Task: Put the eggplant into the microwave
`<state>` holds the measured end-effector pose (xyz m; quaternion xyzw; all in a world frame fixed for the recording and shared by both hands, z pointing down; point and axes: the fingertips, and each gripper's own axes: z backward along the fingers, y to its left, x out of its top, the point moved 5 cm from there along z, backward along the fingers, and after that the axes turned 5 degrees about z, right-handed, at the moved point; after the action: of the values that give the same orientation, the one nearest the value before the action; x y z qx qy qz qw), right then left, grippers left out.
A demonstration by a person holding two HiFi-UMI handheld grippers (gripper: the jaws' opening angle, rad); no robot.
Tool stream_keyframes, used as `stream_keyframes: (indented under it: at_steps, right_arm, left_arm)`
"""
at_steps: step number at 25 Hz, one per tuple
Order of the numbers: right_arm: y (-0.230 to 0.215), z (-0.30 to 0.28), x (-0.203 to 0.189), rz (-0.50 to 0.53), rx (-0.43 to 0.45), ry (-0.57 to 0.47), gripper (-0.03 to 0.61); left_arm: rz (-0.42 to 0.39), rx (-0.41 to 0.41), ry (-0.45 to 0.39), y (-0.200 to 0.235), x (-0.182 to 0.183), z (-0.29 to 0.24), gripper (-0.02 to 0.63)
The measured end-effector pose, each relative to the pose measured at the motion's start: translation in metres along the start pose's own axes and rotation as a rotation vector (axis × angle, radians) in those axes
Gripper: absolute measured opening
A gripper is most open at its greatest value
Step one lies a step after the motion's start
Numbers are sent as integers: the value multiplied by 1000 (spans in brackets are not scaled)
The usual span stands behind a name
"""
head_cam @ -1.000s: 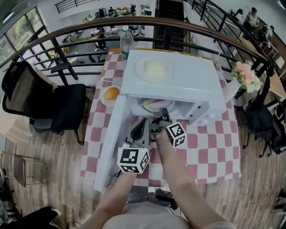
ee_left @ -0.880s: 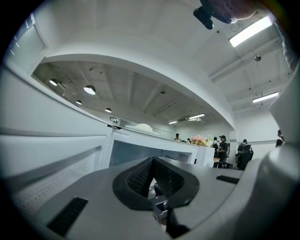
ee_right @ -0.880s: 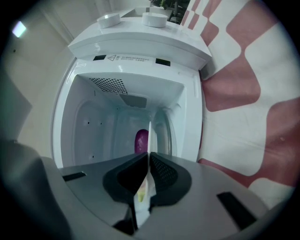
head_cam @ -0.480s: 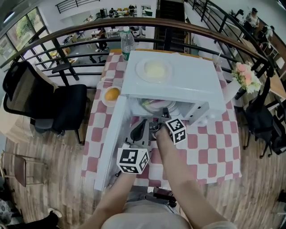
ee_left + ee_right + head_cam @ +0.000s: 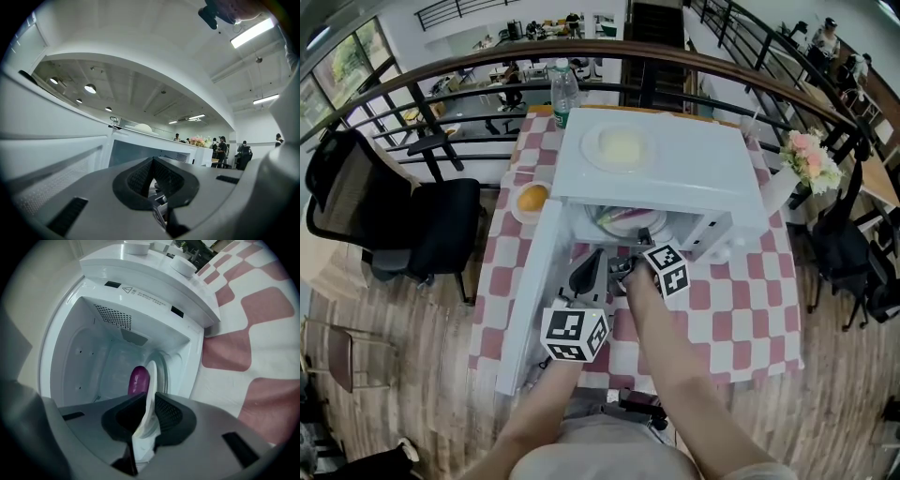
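Observation:
The white microwave (image 5: 661, 178) stands on the checkered table with its door (image 5: 534, 281) swung open to the left. In the right gripper view, my right gripper (image 5: 151, 408) is shut on the rim of a white plate (image 5: 151, 380). The plate reaches into the cavity and carries the purple eggplant (image 5: 138, 379). In the head view the plate (image 5: 628, 221) shows just inside the opening, with my right gripper (image 5: 630, 264) in front of it. My left gripper (image 5: 589, 272) hovers beside the door, its jaws shut with nothing between them (image 5: 152, 176).
A second plate (image 5: 622, 146) lies on top of the microwave. A bowl with an orange (image 5: 532, 197) sits left of it, and a water bottle (image 5: 565, 89) stands behind. Flowers (image 5: 811, 159) are at the table's right edge, a black chair (image 5: 394, 220) to the left.
My right gripper has edged slightly farther toward the microwave opening with the plate. The left gripper has barely moved.

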<state>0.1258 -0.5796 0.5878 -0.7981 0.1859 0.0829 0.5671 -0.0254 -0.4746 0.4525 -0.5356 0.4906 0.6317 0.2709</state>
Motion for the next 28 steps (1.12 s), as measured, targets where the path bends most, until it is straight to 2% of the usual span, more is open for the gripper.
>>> stream_keyframes:
  at_steps: [5, 15, 24, 28]
  right_arm:
    - [1, 5, -1, 14, -4, 11, 95]
    - [-7, 19, -3, 45, -20, 46, 101]
    - [2, 46, -1, 128, 63, 52, 50]
    - [5, 62, 1, 137, 146, 44, 25]
  left_arm:
    - [-1, -9, -3, -3, 0, 1, 5]
    - [2, -11, -2, -8, 1, 8, 5]
    - [9, -3, -10, -18, -1, 22, 5]
    - [7, -1, -15, -24, -1, 31, 5]
